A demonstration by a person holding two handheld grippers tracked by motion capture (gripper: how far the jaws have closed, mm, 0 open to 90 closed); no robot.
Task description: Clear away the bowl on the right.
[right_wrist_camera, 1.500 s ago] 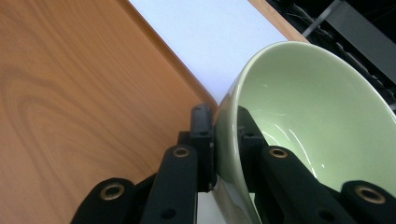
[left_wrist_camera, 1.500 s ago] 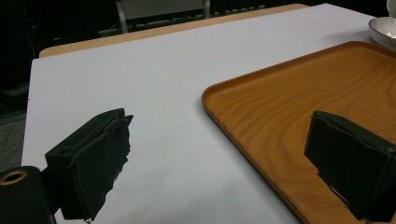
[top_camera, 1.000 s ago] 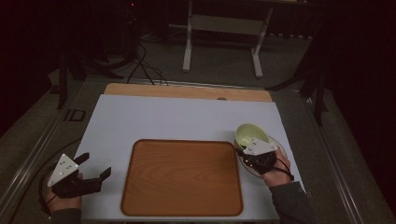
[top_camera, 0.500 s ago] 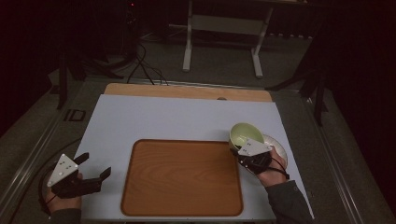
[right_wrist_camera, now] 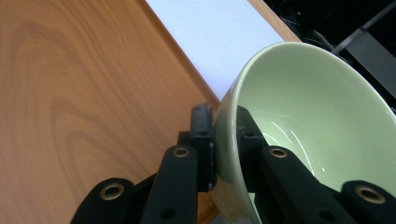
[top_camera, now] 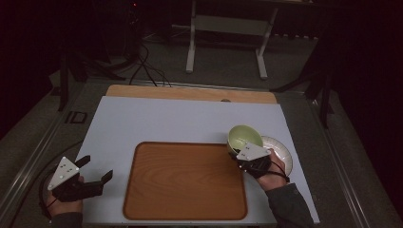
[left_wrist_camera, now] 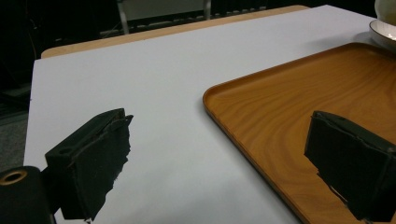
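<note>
The right tongs [right_wrist_camera: 224, 135] are clamped on the wall of a pale green bowl [right_wrist_camera: 317, 121]: one black jaw presses the outside of the rim, the other sits inside, and the thin ceramic edge runs straight between them. In the right gripper view the bowl tilts away from the tongs, its mouth turned up and to the right. Its inside is a smooth, glossy light green with a few bright streaks of reflected light low on the wall; the outside, where it shows beside the outer jaw, is the same soft green. No pattern or chip shows on it.

In the high view the right tongs [top_camera: 243, 154] hold the bowl [top_camera: 244, 137] just ahead of the hand, lifted at the right edge of a wooden tray [top_camera: 185, 180]. Directly to the right of the tongs, touching nothing that can be made out, lies a white saucer [top_camera: 280, 149] on the white tabletop [top_camera: 157, 121]. The tray, a rounded rectangle of orange-brown wood grain with a low raised lip, spreads out to the left of these tongs.

The left tongs [top_camera: 95, 171] rest released at the far left of the tray, jaws spread wide with nothing between them. In the left gripper view the left tongs [left_wrist_camera: 219, 163] frame bare tabletop and the tray's near corner [left_wrist_camera: 261, 121], one jaw over the white surface, the other over the wood.
</note>
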